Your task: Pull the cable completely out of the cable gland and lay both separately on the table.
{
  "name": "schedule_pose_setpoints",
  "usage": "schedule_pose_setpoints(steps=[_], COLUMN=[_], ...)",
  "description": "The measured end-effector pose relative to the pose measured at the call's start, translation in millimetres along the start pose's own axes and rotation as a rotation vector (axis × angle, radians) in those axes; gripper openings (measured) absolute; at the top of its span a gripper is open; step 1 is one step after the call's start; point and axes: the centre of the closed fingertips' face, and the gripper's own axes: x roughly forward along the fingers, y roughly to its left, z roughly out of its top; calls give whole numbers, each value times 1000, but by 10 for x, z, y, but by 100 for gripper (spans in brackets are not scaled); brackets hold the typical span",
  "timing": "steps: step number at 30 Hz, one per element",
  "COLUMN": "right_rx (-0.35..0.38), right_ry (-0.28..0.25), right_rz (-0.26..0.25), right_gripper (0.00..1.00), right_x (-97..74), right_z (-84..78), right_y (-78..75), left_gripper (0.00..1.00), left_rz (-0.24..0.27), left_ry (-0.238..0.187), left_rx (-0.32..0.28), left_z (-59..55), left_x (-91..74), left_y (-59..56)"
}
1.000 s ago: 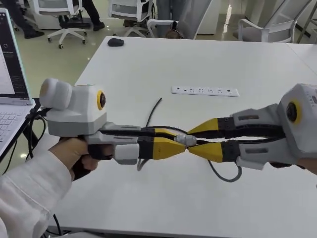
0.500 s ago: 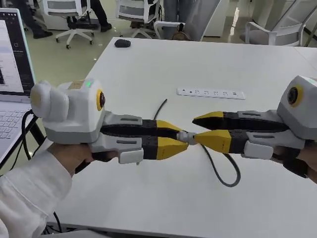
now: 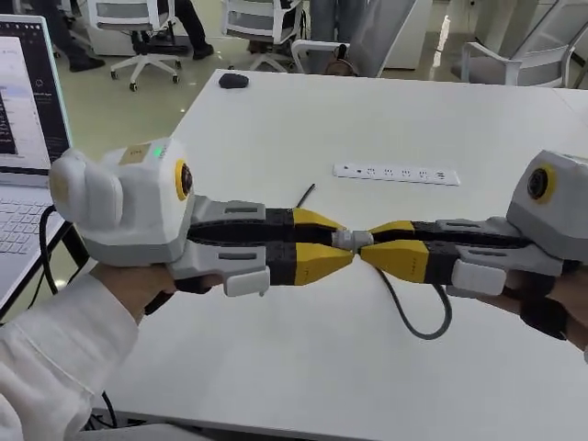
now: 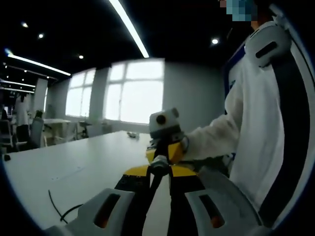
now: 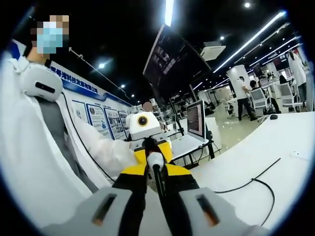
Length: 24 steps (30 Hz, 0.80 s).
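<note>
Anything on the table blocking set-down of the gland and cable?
Nothing visible does. The cable gland is held above the table between the left gripper and the right gripper. The cable loops below the right gripper over bare tabletop. The power strip lies farther back, clear of that area.

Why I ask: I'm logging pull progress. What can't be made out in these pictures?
Head view: how much cable remains inside the cable gland; the yellow tips of left gripper and right gripper cover its ends.
Head view: the cable's middle, behind the left gripper.
Gripper views: the gland's detail, small and blurred.
</note>
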Motion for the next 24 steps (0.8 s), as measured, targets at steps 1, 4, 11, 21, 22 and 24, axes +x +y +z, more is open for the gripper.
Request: schedule_pose_setpoints(steps=[1, 4, 11, 21, 22, 24], right_rx=[3, 4, 18, -178, -191, -235], right_ry=[6, 15, 5, 33, 36, 38], right_rz=[-2, -6, -18, -17, -17, -13], right_gripper=[12, 12, 12, 10, 10, 10], right_x=[-3, -11, -15, 43, 44, 45], right_z=[-10, -31, -28, -28, -35, -32], right_y=[-1, -8, -32, 33, 34, 45], left_gripper=[15, 15, 15, 15, 15, 15], left_rz=[1, -3, -2, -31, -33, -45], left_ry=[5, 22, 22, 30, 30, 16], left_rx=[3, 13, 11, -83, -105, -172], left_z=[-7, -33, -43, -62, -71, -70], left_x=[7, 21, 32, 11, 10, 8], left_y=[2, 4, 33, 15, 19, 10])
